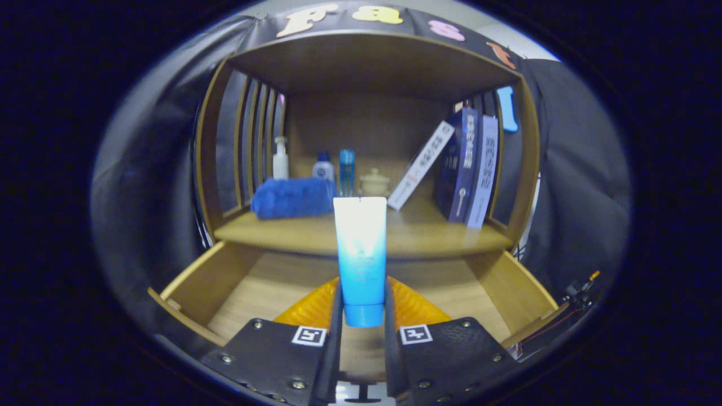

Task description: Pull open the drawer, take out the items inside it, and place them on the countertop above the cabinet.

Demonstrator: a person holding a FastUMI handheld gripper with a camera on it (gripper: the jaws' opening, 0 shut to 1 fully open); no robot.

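Gripping tube (361,254) upright in jaws above open drawer (194,282).

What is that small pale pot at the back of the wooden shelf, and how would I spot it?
Start at the wooden cabinet above the open drawer, beyond the tube the gripper is clamping. On its countertop, along the back, stand three bottles; the lidded jar sits right of the blue bottle. It alone is squat, cream and knob-topped.

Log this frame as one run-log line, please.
phase: lifting item out | gripper: shut on blue tube | drawer: open | countertop: towel, bottles, books
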